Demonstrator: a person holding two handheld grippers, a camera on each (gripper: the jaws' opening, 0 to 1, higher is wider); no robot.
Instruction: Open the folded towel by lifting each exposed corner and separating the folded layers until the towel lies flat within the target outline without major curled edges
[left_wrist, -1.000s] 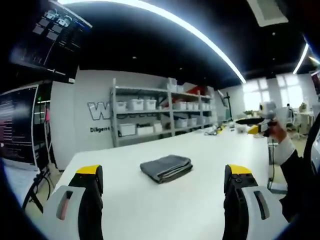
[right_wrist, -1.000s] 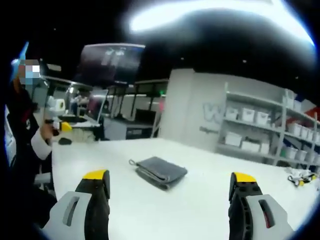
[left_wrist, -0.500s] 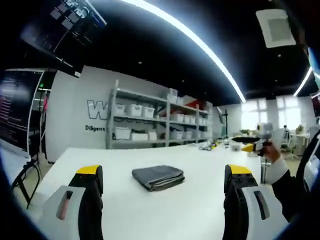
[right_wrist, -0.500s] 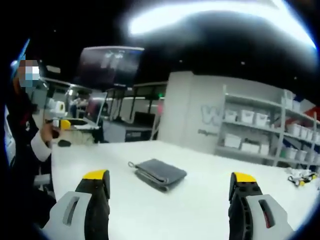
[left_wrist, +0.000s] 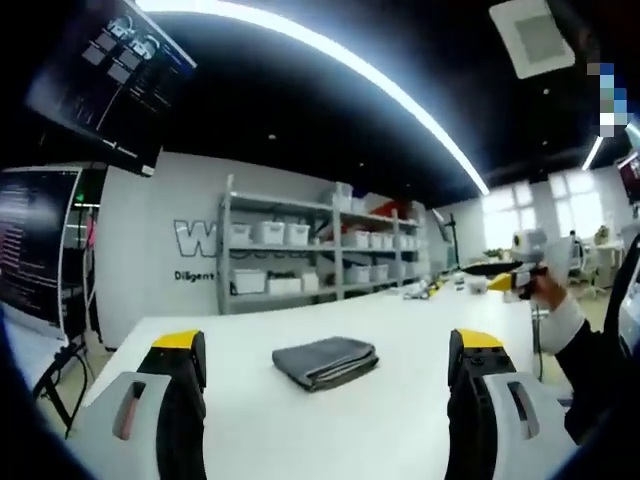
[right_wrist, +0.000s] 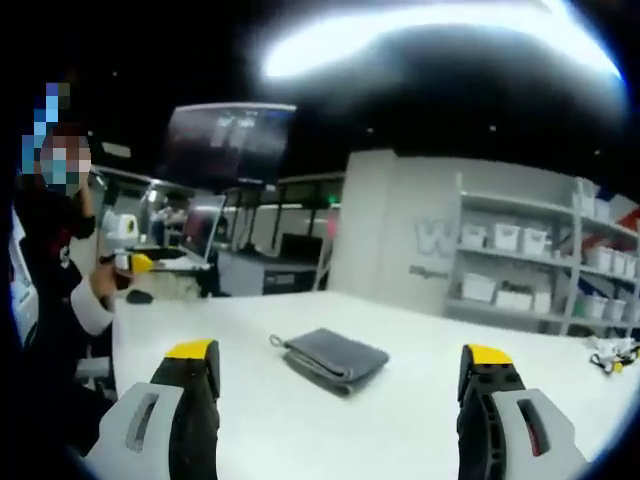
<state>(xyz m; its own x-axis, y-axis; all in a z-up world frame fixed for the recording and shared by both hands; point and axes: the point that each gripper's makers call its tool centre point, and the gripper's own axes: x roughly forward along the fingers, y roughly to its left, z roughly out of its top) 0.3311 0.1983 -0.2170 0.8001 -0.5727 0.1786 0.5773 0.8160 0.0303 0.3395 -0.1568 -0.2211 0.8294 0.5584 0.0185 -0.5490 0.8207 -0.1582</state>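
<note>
Towel first: a grey folded cloth towel (left_wrist: 326, 361) lies on the white bench (left_wrist: 400, 330), still folded in layers, near the middle of the left gripper view, between and beyond the jaws. The left claw (left_wrist: 326, 375) gapes wide and grips nothing. In the right gripper view the same towel (right_wrist: 336, 358) sits at about 12 o'clock from the right claw (right_wrist: 340, 378), which also stands wide apart and bare. Both claws are well apart from the towel.

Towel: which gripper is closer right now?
Cannot tell; about equal. Left gripper and right gripper are both open, short of the folded towel, touching nothing.
</note>
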